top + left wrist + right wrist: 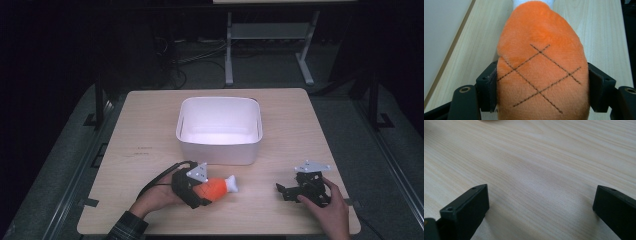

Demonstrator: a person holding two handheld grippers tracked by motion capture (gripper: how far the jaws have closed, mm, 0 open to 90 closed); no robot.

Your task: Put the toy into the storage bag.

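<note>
My L gripper [200,192] sits at the table's [150,130] near-left w/ jaws pressed on both flanks of the orange plush drumstick [541,72], holding its fat end; the toy lies on the wood just in front of the white bin [220,150], its white bone tip pointing right. R gripper [541,205] rests near the front-right edge, well apart from the toy, jaws wide w/ bare tabletop between them.

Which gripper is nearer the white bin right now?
Left. The left gripper sits just in front of the bin, its jaws around the orange plush; the right gripper stands farther off toward the table's right.
</note>
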